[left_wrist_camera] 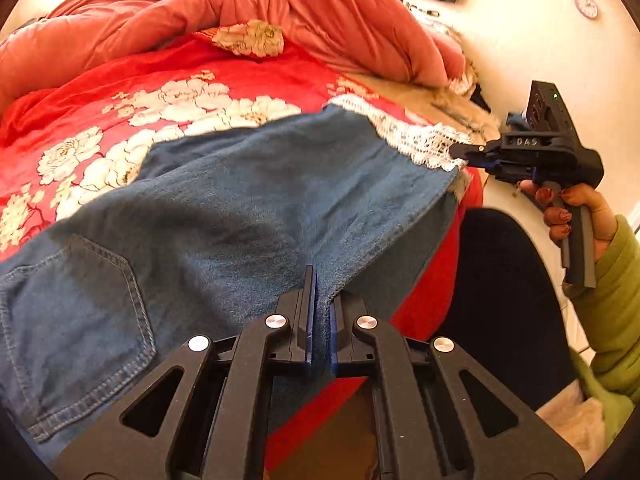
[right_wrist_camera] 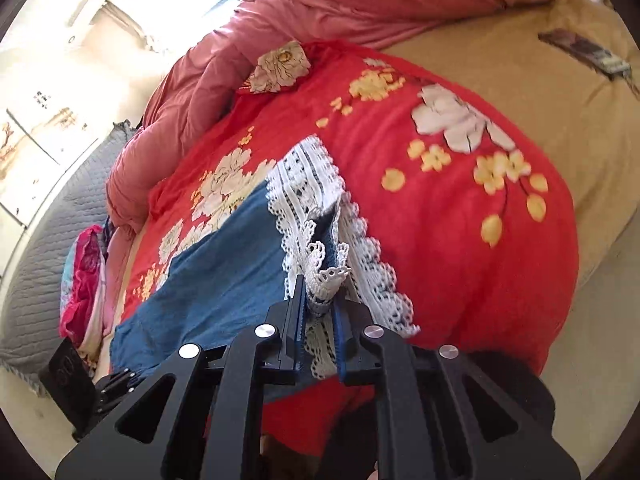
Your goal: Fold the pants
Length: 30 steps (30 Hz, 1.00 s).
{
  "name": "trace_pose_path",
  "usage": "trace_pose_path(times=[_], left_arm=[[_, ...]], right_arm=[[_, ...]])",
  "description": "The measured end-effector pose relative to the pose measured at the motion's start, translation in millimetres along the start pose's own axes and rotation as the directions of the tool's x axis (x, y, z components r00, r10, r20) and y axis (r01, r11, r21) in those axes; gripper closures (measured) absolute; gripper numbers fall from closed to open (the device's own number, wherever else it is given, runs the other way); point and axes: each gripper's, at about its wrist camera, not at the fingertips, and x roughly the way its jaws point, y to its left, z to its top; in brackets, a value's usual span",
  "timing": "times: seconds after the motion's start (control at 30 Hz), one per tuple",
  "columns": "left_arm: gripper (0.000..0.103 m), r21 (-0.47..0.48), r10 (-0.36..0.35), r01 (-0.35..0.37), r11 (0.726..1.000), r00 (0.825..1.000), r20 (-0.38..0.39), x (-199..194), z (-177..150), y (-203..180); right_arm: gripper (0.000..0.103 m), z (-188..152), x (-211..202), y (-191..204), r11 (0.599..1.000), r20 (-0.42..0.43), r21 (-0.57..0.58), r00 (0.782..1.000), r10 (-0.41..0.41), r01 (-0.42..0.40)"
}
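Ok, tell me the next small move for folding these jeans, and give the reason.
Probably carry the lace hem in the right gripper over toward the back pocket. Both grippers already pinch the jeans, the left gripper at the near edge, and the leg lies spread out unfolded.

Pants (left_wrist_camera: pixel 248 200) waistband beyond the left edge; wall clock (left_wrist_camera: pixel 586 5) face illegible.
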Motion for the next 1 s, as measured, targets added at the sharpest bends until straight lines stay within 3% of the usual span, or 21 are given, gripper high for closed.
trace_pose_path(times=[0.1, 0.17, 0.23, 0.5, 0.6, 0.67, 0.8, 0.87, 0.93, 1.0], left_arm=[[0.102, 0.013, 0.006, -0.006, 1.000, 1.000, -0.006, 3, -1, -1], [0.102, 0.015, 0.006, -0.006, 1.000, 1.000, -0.002, 1, -2, -1], [0.102, 0.014, 0.000, 0.000, 1.000, 1.000, 0.006, -2, -2, -1], [0.102, 0.065, 0.013, -0.010, 0.998, 0.999, -0.040, 1, -14, -13], [0.101, 0.063, 0.016, -0.013, 0.998, 0.998, -0.054, 5, -16, -11], [0.100, 0.057, 0.019, -0.016, 0.998, 0.998, -0.062, 6, -16, -10], [0.100, 0.066, 0.025, -0.021, 0.998, 0.998, -0.064, 7, -16, -12], [0.096, 0.064, 0.020, -0.016, 0.998, 0.998, -0.067, 7, -17, -12], [0.074, 0.056, 0.005, -0.001, 0.998, 0.997, -0.074, 6, -18, -14], [0.069, 0.059, 0.007, -0.002, 0.998, 0.997, -0.071, 3, -22, -17]], right_arm=[[0.086, -3, 1, -5, 1.000, 0.003, 0.022, 1.000, 0.010, -0.010], [0.093, -3, -2, -8, 0.999, 0.008, 0.038, 1.000, 0.027, -0.027], [0.093, -4, -9, -7, 0.999, 0.015, 0.028, 0.999, 0.033, -0.033], [0.093, -18, -6, -20, 1.000, -0.035, 0.013, 0.999, -0.014, 0.014], [0.085, -19, -7, -24, 0.999, -0.043, 0.026, 0.999, -0.027, 0.028], [0.072, -19, -15, -22, 0.997, -0.030, 0.014, 0.997, -0.069, 0.069], [0.068, -18, -49, -5, 0.989, 0.087, -0.040, 0.987, -0.139, 0.143], [0.062, -21, -51, 18, 0.984, 0.108, -0.127, 0.987, -0.115, 0.128], [0.061, -27, -40, 47, 0.968, 0.084, -0.234, 0.994, -0.074, 0.092], [0.059, -34, -20, 70, 0.947, 0.033, -0.317, 0.998, -0.049, 0.058]])
